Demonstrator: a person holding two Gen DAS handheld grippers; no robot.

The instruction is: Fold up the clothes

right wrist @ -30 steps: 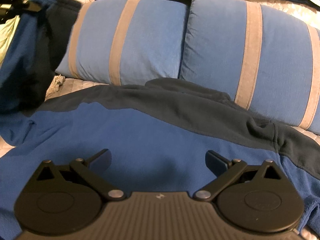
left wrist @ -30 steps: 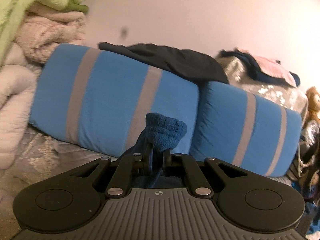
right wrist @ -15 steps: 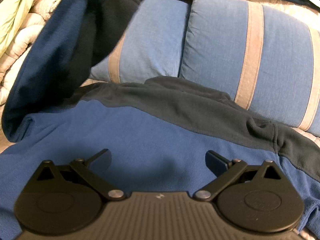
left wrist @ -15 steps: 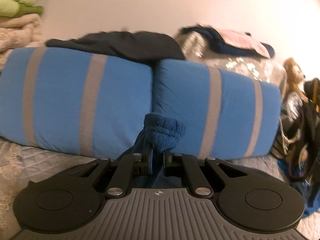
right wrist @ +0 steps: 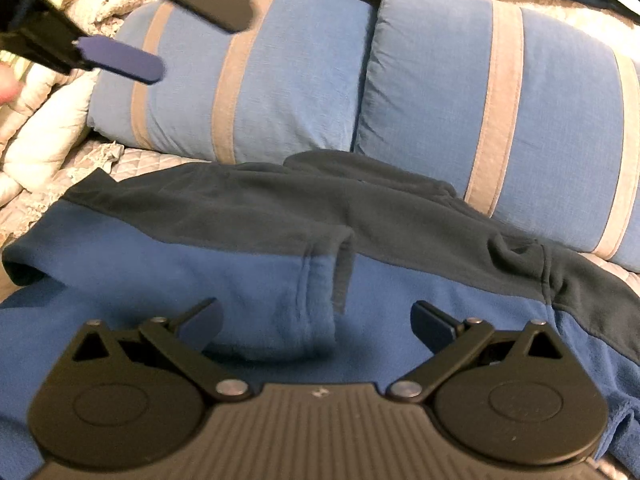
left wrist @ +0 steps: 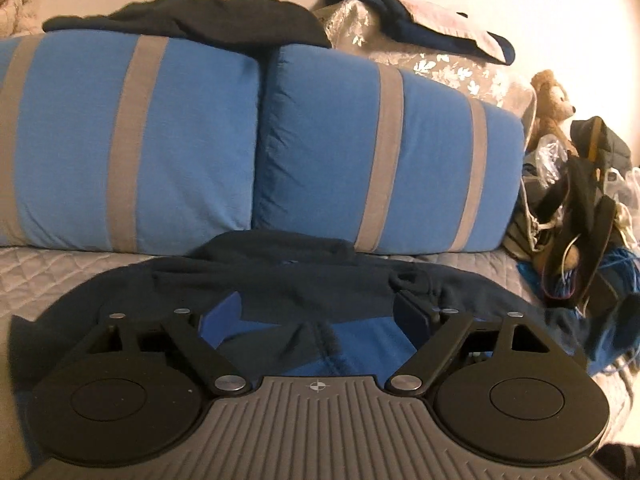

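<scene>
Now that my left tool [left wrist: 318, 312] has just sprung wide, the sleeve [right wrist: 276, 280] it carried lies folded across the blue sweatshirt [right wrist: 440, 320] on the bed. My right tool [right wrist: 316, 320] hangs open, empty, just above it; that fold looks done.

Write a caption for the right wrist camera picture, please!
Open right gripper over a blue fleece, its sleeve folded across.
</scene>
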